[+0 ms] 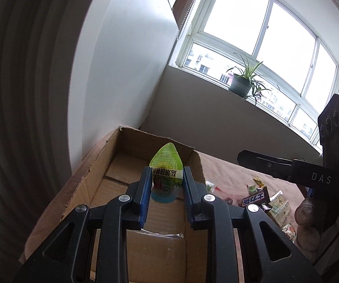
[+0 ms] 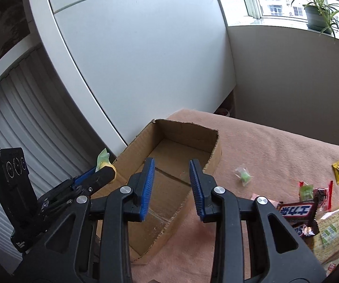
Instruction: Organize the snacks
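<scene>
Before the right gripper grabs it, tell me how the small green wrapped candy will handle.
The green candy looks tiny and probably very light. Its clear twisted wrapper may crinkle and slip between the pads. On the soft pink blanket it should slide rather than roll.

The green snack packet (image 1: 167, 176) has both side edges hidden behind the left gripper's (image 1: 166, 184) blue pads, and its print is too small to read; the cardboard box (image 1: 112, 179) runs off the bottom edge. In the right wrist view the snack pile (image 2: 311, 210) (wrappers overlapping) is cut by the right edge; the potted plant (image 2: 315, 16) loses its leaf tips at the top.
</scene>
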